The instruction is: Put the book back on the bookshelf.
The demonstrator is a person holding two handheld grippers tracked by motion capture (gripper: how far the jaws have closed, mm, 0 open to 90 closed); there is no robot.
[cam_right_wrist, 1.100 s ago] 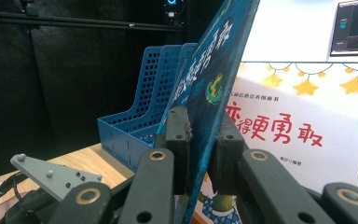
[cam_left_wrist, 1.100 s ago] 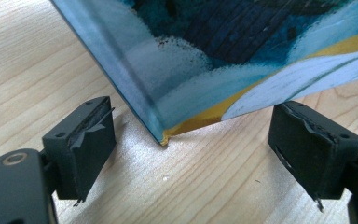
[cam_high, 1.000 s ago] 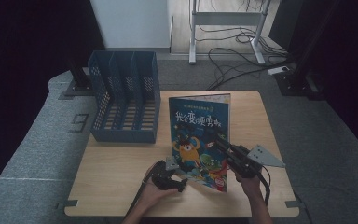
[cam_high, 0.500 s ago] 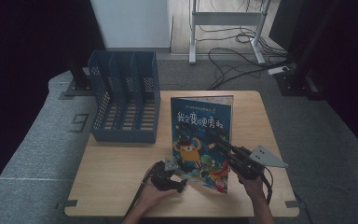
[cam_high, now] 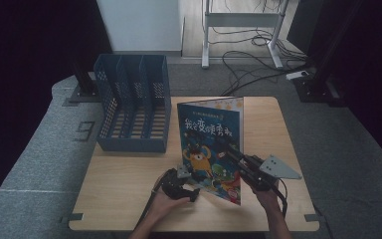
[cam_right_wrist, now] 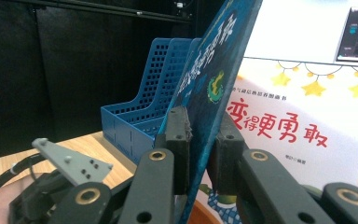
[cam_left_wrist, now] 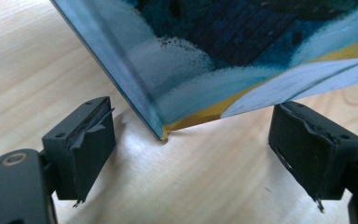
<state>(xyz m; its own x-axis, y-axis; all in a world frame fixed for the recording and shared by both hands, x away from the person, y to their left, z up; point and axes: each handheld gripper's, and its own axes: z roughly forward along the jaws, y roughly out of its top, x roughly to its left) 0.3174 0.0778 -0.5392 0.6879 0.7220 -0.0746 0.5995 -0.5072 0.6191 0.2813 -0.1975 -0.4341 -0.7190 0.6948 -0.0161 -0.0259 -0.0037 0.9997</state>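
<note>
A blue picture book (cam_high: 208,134) stands tilted on the wooden table (cam_high: 129,184), with its lower corner (cam_left_wrist: 163,135) resting on the wood. My right gripper (cam_high: 231,152) is shut on the book's right edge, and in the right gripper view its pads (cam_right_wrist: 179,135) pinch the blue cover (cam_right_wrist: 214,70). Behind the cover, a white page (cam_right_wrist: 298,121) carries red characters and yellow stars. My left gripper (cam_high: 193,188) lies low at the book's lower left corner. It is open (cam_left_wrist: 196,144), with the corner just ahead of the wide gap and neither pad touching it.
A blue slotted file rack (cam_high: 132,109) stands at the table's back left, and it also appears past the book in the right gripper view (cam_right_wrist: 144,116). Bare wood lies to the left of the hands. Cables and a metal frame (cam_high: 238,20) are on the floor behind the table.
</note>
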